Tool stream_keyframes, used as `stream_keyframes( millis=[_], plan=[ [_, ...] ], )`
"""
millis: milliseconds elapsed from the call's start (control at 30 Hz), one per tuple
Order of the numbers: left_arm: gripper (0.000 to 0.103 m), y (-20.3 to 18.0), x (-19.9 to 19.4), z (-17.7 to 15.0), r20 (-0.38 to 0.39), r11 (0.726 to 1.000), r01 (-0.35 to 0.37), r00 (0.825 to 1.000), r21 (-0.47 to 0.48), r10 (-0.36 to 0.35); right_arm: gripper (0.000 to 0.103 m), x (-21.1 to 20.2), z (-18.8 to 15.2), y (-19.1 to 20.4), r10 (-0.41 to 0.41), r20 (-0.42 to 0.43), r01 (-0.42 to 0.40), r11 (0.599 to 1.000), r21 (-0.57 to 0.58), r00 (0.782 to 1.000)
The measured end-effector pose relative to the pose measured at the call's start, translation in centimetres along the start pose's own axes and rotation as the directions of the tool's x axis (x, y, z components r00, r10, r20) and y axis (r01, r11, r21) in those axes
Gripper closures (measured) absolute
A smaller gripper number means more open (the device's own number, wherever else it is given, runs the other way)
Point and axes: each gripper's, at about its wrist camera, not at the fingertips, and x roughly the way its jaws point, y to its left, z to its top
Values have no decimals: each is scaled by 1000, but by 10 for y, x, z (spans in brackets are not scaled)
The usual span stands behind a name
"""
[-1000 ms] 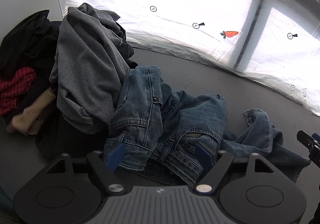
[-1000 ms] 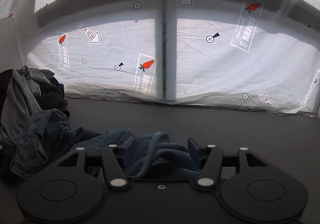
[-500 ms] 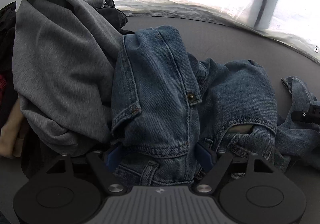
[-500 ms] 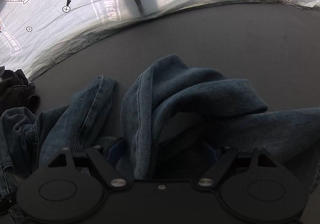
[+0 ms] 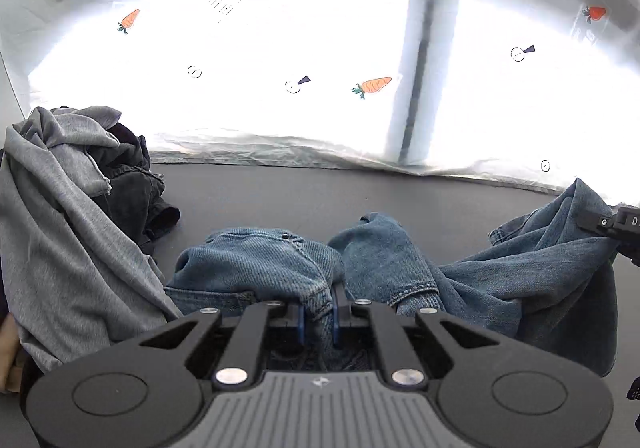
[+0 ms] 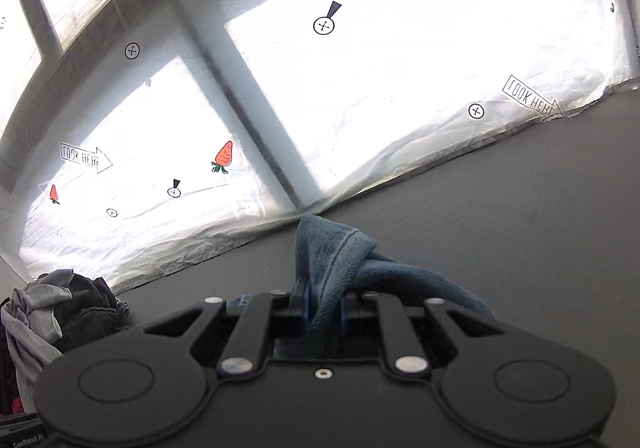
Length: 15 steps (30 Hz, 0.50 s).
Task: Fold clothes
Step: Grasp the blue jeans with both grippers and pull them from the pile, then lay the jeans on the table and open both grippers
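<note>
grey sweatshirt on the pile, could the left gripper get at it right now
Probably not yet: the left gripper is closing on a fold of the jeans. The grey sweatshirt lies uncovered right beside it, so once the jeans are released the way looks free.

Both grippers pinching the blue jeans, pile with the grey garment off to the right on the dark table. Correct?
Not quite. The pile with the grey garment is on the left, as both wrist views show. The rest holds: the left gripper and the right gripper are each closing on a fold of the blue jeans, on the dark table.
</note>
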Motion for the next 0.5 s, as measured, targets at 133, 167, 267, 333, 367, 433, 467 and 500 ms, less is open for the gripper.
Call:
stream_keyframes(
  millis=[133,167,267,333,367,433,467,500],
  plan=[
    [91,-45,-27,41,123,989,146,982,-28,-141,90,-62,64,-23,-37,239,60,994,-87,970],
    [91,-51,-33,46,140,981,189,973,-43,-181,90,-80,75,-29,-52,296,87,991,-106,954],
    [91,-78,-50,51,183,958,281,946,-50,-268,89,-128,99,-49,-119,440,197,971,-136,890],
    [90,-94,-45,41,160,955,292,946,-45,-282,89,-154,104,-75,-194,482,270,958,-93,854],
    [90,-98,-37,34,126,954,295,950,-57,-287,88,-159,104,-89,-227,466,296,952,-79,855],
    [89,-99,-9,12,17,952,290,957,-94,-290,83,-156,94,-129,-336,353,376,925,-50,873],
    [88,-98,8,-2,-52,957,269,960,-108,-276,80,-150,87,-146,-384,281,412,910,-46,880],
    [87,-96,26,-18,-127,964,240,959,-117,-254,71,-141,75,-163,-420,191,436,898,-50,887]
  ],
)
